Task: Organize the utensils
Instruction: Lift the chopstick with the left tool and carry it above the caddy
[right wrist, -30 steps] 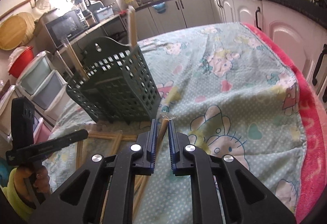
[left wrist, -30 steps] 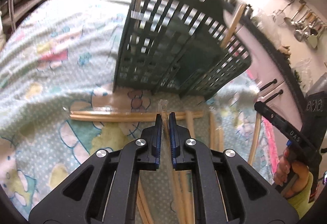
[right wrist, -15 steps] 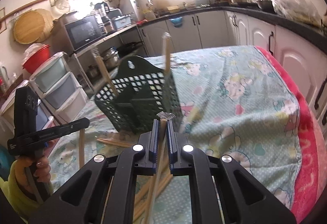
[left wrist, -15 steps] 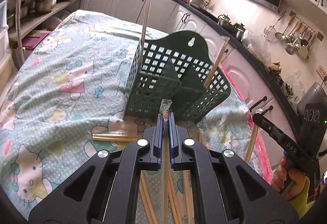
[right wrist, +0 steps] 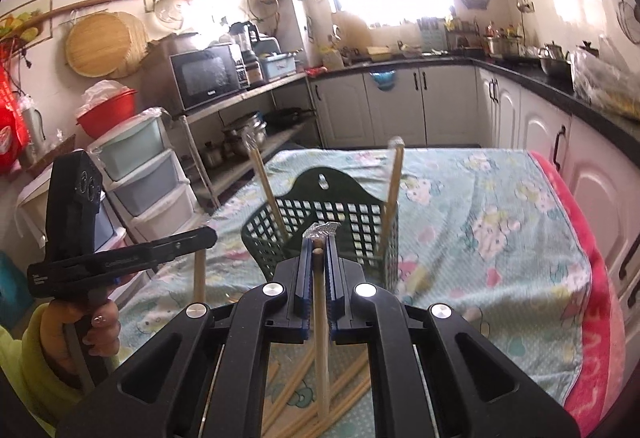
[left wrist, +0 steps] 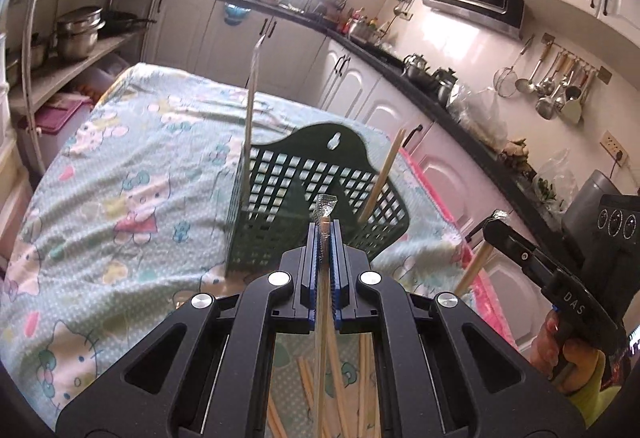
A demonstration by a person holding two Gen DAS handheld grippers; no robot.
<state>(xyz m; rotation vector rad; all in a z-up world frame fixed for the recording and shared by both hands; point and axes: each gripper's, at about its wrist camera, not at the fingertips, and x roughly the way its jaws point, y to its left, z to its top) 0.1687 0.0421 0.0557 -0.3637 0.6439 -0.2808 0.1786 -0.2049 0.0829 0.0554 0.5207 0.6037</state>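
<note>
A dark green slotted utensil basket [left wrist: 308, 194] [right wrist: 332, 222] stands on the table with two wrapped chopstick pairs upright in it [left wrist: 249, 118] [left wrist: 382, 178]. My left gripper [left wrist: 326, 234] is shut on a wrapped chopstick pair [left wrist: 323, 302], held upright above the table just short of the basket. My right gripper [right wrist: 318, 246] is shut on another wrapped chopstick pair [right wrist: 320, 318], also lifted before the basket. Each gripper shows in the other's view, the right one [left wrist: 500, 228] and the left one [right wrist: 200, 238], with a stick hanging below.
Several loose chopstick pairs [left wrist: 352, 390] [right wrist: 304, 390] lie on the Hello Kitty tablecloth [left wrist: 120, 198] under the grippers. A pink table edge [right wrist: 600, 318] runs at the right. Kitchen cabinets and shelves surround the table.
Both grippers have risen and tilted up with their chopsticks; the basket now sits lower and farther in both views.
</note>
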